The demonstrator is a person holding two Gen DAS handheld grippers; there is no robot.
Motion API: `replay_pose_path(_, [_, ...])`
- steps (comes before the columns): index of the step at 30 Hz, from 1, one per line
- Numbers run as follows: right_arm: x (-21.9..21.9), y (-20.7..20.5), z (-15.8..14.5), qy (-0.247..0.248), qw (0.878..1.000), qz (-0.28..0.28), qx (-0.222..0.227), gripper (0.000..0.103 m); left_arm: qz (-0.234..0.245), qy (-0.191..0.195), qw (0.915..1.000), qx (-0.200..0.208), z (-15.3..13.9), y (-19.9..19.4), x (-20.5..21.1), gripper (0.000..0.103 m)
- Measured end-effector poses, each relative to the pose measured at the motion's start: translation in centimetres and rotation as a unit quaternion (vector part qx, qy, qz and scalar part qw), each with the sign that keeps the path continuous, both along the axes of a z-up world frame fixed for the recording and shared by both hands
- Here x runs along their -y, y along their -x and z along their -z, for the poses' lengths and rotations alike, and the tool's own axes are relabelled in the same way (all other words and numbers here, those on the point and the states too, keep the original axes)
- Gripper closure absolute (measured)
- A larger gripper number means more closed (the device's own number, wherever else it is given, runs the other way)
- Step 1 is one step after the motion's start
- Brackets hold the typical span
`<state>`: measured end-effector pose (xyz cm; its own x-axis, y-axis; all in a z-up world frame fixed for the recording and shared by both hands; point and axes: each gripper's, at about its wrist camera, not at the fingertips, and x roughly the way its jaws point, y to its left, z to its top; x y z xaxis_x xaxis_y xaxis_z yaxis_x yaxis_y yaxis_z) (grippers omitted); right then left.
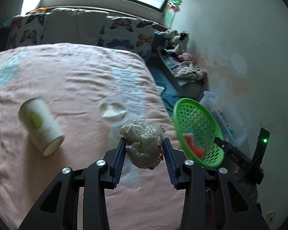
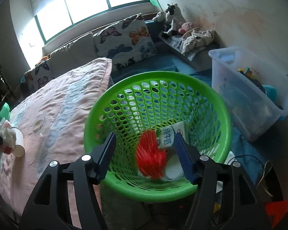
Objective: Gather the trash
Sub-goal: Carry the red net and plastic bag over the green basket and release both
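Your left gripper [image 1: 144, 151] is clamped on a crumpled paper ball [image 1: 143, 142], off-white with a scrap of red print at its lower edge; both blue ribbed pads [image 1: 119, 161] press its sides, and the ball is held clear of the pink quilt [image 1: 71, 72] on the bed below. Ahead and left of that gripper, a white paper cup with a green logo [image 1: 41, 126] lies on its side on the quilt. Just ahead, slightly left of the paper ball, a clear plastic lid or shallow cup [image 1: 113, 111] rests on the quilt; blur keeps you from telling which. To the right of the left gripper sits the green perforated basket [image 1: 198, 115], off the bed's edge, with red trash showing inside. Your right gripper [image 2: 144, 151] stands over the basket's [image 2: 218, 103] mouth with its jaws parted and nothing between the pads. Directly beneath, inside the basket, lie a blurred piece of red mesh netting [image 2: 150, 158], a small milk carton with green Chinese lettering [image 2: 170, 136] and a white round lid [image 2: 173, 167]. Right of the basket stands a clear plastic storage bin [image 2: 245, 95] with toys in it. Far ahead are butterfly-print pillows [image 2: 124, 40] and plush toys [image 2: 171, 18] beneath the window.
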<state>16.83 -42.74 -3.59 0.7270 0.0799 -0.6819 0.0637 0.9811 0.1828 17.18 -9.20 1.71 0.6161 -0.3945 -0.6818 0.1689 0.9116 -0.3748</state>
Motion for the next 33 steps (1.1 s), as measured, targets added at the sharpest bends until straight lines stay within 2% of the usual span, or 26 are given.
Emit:
replay_pose_path(12, [2.0,2.2,-0.4,0.000,1.000,0.013,0.010,0.036,0.096,-0.033,0.9948,0.007,-0.2,-4.4,9.7,0.065])
replay_pose_path(22, [3.1,3.7,-0.6,0.006,1.000,0.018,0.015,0.036,0.162,-0.059,0.9851,-0.008,1.8,-6.4,16.7,0.063])
replay_pose_path(33, [4.4,4.9,0.0,-0.006,1.000,0.028,0.010,0.035,0.183,-0.076,0.9800,-0.022,4.0,-7.5,20.4,0.052])
